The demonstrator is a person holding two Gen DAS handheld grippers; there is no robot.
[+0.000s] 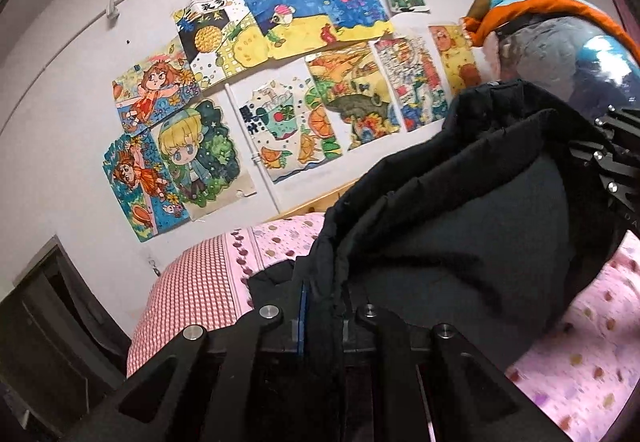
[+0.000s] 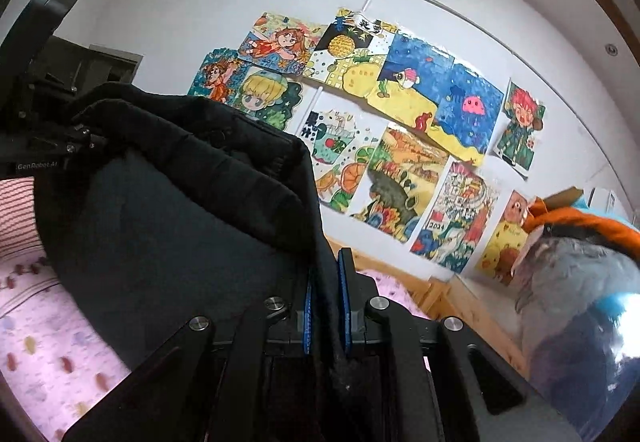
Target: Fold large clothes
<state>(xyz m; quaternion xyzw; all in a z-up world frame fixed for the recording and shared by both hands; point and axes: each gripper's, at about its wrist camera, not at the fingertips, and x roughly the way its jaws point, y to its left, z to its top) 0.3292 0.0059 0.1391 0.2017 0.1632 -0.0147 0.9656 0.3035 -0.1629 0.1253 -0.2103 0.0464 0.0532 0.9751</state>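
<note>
Both wrist views upward, sharing drawings [image 1: 280, 82]

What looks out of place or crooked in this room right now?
The drawings taped to the wall overlap at mixed angles, and some corners curl away. The black coat hangs bunched above the pink bedsheet, pinched by the left gripper and right gripper, which suits mid-fold. Nothing looks spilled or damaged.

Jacket [image 1: 460, 210] stretched between my left gripper [image 1: 320, 322] and right gripper [image 2: 326, 318], edge in each set of jaws, hanging above bed [image 1: 580, 342]. Drawings [image 1: 288, 82] on wall [image 1: 60, 122] behind bed. Bagged bundle [image 2: 580, 302] right of jacket, beside wall.
</note>
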